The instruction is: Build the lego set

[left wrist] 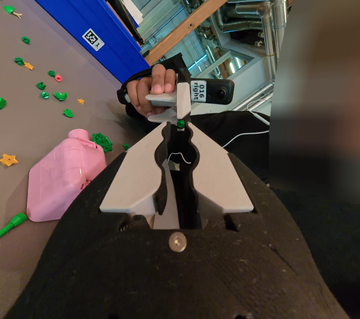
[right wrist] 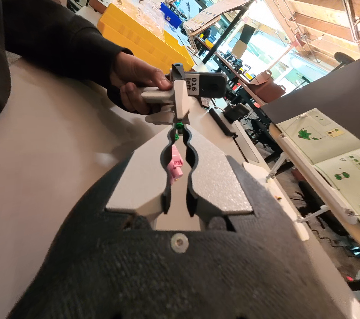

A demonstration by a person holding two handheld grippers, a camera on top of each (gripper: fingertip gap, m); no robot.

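My left gripper (left wrist: 179, 126) and right gripper (right wrist: 179, 130) meet tip to tip above the table, each held by a hand. A small green lego piece (left wrist: 180, 123) with a pale bit under it sits where the tips meet. It also shows in the right wrist view (right wrist: 179, 125), with a second green bit (right wrist: 176, 136) just below it. Both pairs of jaws are nearly closed around these pieces; which gripper carries which piece I cannot tell. A pink jug-shaped lego part (left wrist: 64, 175) lies on the grey table at the left, and part of it shows through the right gripper's gap (right wrist: 176, 165).
Loose green leaf pieces (left wrist: 60, 95), yellow stars (left wrist: 8, 159), a green wheel-like piece (left wrist: 102, 141) and a green stem (left wrist: 11, 222) lie on the table. A blue bin (left wrist: 78, 17) stands behind them. A yellow bin (right wrist: 140, 36) and an open instruction booklet (right wrist: 321, 153) are in the right wrist view.
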